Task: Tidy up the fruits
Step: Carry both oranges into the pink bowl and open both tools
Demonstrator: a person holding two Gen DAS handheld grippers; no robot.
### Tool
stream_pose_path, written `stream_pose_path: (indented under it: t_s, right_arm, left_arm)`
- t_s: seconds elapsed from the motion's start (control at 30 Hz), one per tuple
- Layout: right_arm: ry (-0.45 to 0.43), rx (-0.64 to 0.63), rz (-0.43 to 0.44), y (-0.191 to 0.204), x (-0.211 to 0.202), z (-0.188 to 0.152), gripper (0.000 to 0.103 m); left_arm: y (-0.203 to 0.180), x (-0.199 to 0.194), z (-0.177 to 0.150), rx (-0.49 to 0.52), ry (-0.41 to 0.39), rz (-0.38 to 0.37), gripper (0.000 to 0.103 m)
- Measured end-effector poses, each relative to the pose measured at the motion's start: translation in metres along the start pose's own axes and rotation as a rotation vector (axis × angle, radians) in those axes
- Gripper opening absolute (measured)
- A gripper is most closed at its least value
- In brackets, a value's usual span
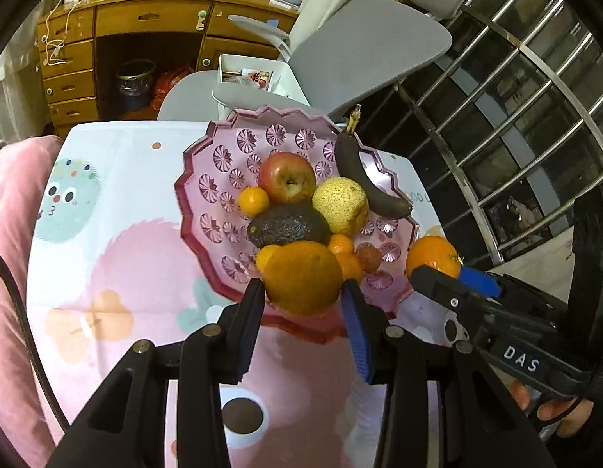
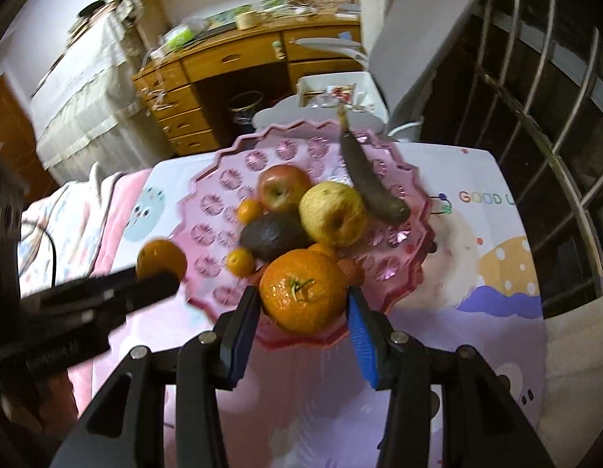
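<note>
A pink glass fruit bowl (image 1: 207,179) (image 2: 223,179) stands on a patterned tablecloth. It holds a red apple (image 1: 287,177), a yellow pear (image 1: 342,204), an avocado (image 1: 287,226), a blackened banana (image 1: 363,179) and several small tangerines (image 1: 254,201). My left gripper (image 1: 303,298) is shut on a large orange (image 1: 303,277) above the bowl's near rim. My right gripper (image 2: 303,306) is shut on another orange (image 2: 303,294) with a green stem, over the bowl's near right rim. Each gripper shows in the other's view, the right one (image 1: 453,273) and the left one (image 2: 157,277).
A grey office chair (image 1: 363,50) and a white box (image 1: 254,74) stand behind the table. A wooden desk with drawers (image 1: 106,50) is further back. Metal window bars (image 1: 535,97) run along the right. A pink blanket (image 1: 12,210) lies at the left.
</note>
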State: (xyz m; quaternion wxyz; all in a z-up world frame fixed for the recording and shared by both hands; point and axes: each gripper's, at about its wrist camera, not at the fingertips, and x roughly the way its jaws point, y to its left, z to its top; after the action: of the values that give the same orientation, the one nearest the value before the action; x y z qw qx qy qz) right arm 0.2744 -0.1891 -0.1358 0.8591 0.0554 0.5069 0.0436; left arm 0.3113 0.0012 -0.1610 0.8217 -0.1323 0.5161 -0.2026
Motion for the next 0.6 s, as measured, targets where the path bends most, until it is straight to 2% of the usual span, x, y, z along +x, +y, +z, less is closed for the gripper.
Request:
stream_pose_path:
  t_s: [0.1, 0.17, 0.3, 0.4, 0.6]
  right_arm:
    - [0.013, 0.02, -0.005, -0.007, 0.005, 0.004, 0.05]
    - [0.005, 0.012, -0.019, -0.009, 0.003, 0.004, 0.056]
    - [-0.007, 0.013, -0.015, -0.014, -0.011, 0.001, 0.058]
    - [-0.005, 0.014, -0.013, -0.018, -0.023, -0.01, 0.064]
    - [0.022, -0.016, 0.026, -0.022, -0.049, -0.058, 0.07]
  left_arm:
    - [-0.004, 0.0, 0.001, 0.008, -0.008, -0.008, 0.061]
    - [-0.008, -0.005, 0.0, 0.019, -0.008, 0.01, 0.062]
    - [-0.011, -0.024, -0.006, 0.009, -0.023, 0.038, 0.069]
    - [-0.013, -0.044, -0.014, -0.003, -0.042, 0.089, 0.07]
    - [-0.024, -0.088, -0.057, -0.053, -0.063, 0.172, 0.075]
